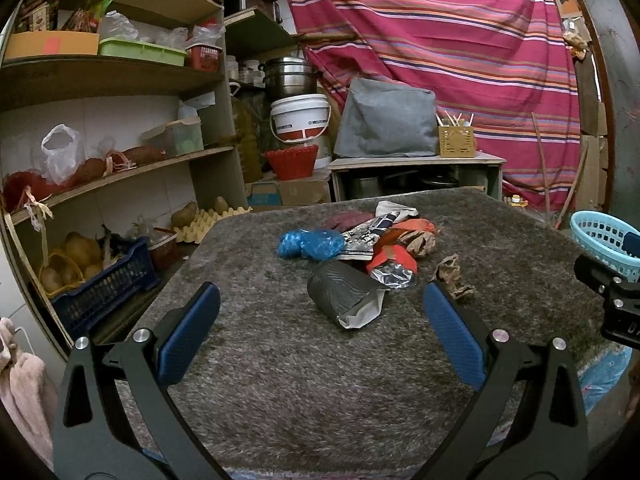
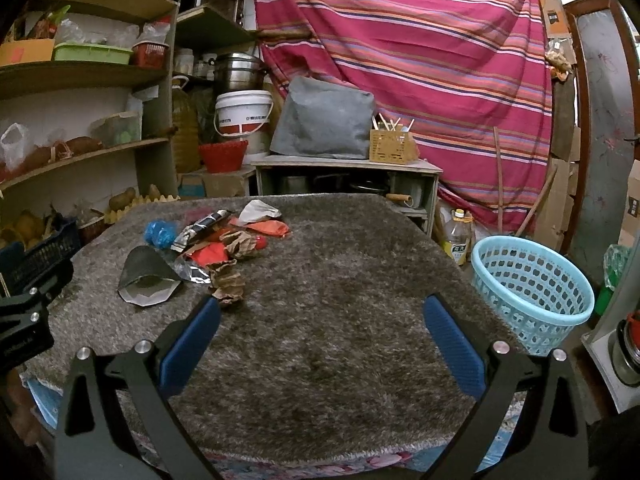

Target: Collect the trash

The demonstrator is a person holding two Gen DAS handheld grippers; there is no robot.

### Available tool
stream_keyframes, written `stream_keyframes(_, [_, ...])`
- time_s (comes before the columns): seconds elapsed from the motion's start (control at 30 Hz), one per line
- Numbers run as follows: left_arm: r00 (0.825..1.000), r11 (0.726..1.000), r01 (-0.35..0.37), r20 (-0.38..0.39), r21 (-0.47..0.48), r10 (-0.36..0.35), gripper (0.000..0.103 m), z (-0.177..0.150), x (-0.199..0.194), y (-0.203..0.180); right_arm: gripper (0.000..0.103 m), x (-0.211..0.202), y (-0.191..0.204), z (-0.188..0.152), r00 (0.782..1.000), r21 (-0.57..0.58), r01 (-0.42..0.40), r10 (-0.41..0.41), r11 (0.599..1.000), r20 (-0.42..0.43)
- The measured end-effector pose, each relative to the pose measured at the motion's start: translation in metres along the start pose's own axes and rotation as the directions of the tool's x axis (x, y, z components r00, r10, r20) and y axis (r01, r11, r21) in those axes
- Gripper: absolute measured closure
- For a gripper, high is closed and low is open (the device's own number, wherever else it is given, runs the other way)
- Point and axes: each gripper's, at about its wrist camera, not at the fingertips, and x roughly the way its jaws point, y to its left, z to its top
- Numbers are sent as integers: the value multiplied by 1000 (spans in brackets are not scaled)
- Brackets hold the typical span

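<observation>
I am looking at a table covered by a shaggy grey-brown rug [image 2: 340,320]. Lying on it in a loose heap are a blue plastic bag [image 1: 310,243], a grey pouch [image 1: 346,298], red wrappers [image 1: 390,258], a silver foil scrap [image 1: 394,276] and crumpled brown paper [image 1: 452,274], the paper sitting slightly apart.

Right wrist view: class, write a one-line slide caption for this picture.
Open right gripper over a shaggy grey rug, trash pile far left, light blue basket off the right edge.
</observation>
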Motion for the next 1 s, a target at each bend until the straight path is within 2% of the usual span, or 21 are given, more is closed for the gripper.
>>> stream_keyframes(1.0, [1000, 1000, 0, -20, -10, 0, 5, -1, 5, 8, 4, 1, 1, -3, 1000, 3, 1, -1, 1000, -6])
